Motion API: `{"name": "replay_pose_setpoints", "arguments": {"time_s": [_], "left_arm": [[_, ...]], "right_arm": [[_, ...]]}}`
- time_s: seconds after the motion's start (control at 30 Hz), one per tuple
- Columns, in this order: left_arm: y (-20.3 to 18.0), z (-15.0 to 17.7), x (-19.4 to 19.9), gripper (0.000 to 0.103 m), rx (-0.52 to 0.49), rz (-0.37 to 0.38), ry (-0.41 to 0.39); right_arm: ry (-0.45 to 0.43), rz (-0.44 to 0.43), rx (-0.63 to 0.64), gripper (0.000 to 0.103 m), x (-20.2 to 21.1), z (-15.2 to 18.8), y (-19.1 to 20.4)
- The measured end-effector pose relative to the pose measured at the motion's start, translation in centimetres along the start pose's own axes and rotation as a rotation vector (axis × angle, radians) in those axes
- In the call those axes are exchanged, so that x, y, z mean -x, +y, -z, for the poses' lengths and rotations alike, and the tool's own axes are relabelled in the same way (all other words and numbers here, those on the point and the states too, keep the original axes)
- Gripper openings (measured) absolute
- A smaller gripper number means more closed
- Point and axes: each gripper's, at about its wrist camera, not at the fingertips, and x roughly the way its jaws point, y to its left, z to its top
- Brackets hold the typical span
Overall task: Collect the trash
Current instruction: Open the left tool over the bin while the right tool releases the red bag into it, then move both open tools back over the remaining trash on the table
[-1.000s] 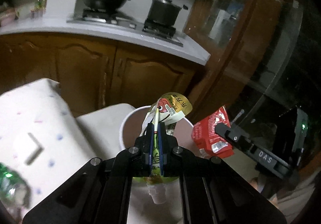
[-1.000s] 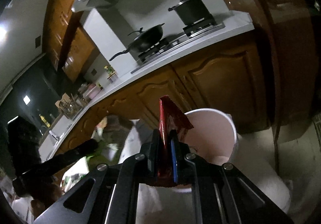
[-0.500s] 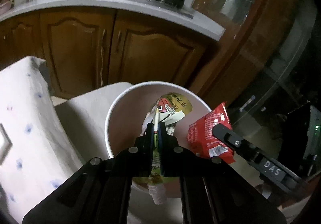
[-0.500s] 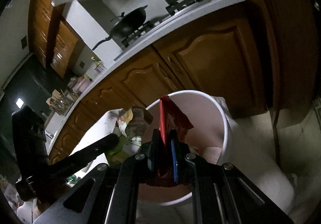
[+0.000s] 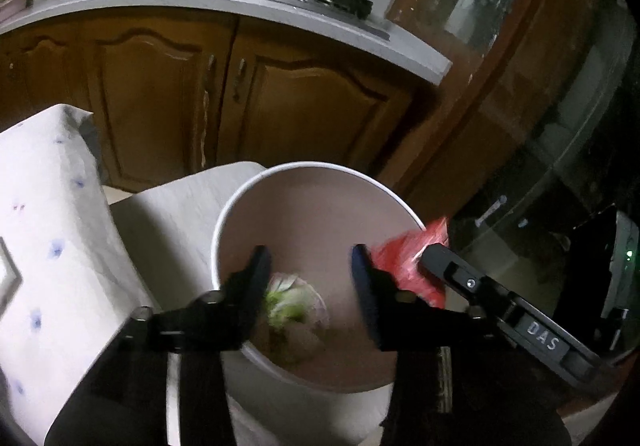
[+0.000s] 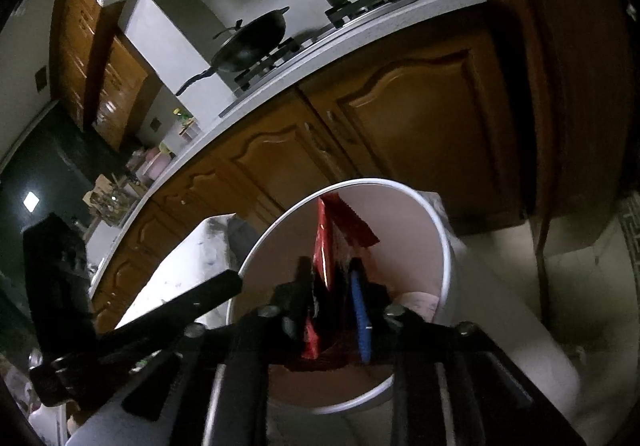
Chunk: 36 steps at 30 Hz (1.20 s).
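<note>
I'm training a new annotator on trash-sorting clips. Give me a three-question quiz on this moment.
1. True or false: the left gripper has nothing between its opening jaws.
2. What lies between the right gripper's opening jaws? A) red wrapper B) spoon C) bottle
3. Fill in: the green-and-white pouch lies inside the white ____.

Key:
1. True; the pouch is already down in the bin.
2. A, the red wrapper, above the bin.
3. bin
</note>
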Motion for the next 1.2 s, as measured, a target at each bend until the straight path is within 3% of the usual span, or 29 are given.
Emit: {"name": "replay_pose_setpoints", "arguments": {"time_s": [0.27, 0.37, 0.5, 0.8, 1.2], "left_arm": [[1.4, 0.9, 2.6, 0.044, 0.03, 0.001, -0.014], [2.6, 1.4, 4.8, 0.049, 0.064, -0.011, -0.039], [5.0, 2.8, 8.9, 0.054, 0.131, -0.041, -0.089], [10.6, 8.5, 17.9, 0.059, 0.244, -0.154, -0.185], [16.0, 15.9, 26.6, 0.067, 0.294, -0.32, -0.263]], "right_arm": [[-0.027, -0.008, -0.042, 0.04, 1.0, 0.0, -0.4], [-0.043, -0.02, -0.048, 0.052, 1.8, 0.1, 0.0], [-0.07, -0.046, -0.044, 0.081, 3.1, 0.5, 1.0], [-0.054, -0.144, 0.035, 0.086, 4.7, 3.5, 6.5], [0.033, -0.23, 0.202, 0.089, 4.2, 9.4, 14.9]]}}
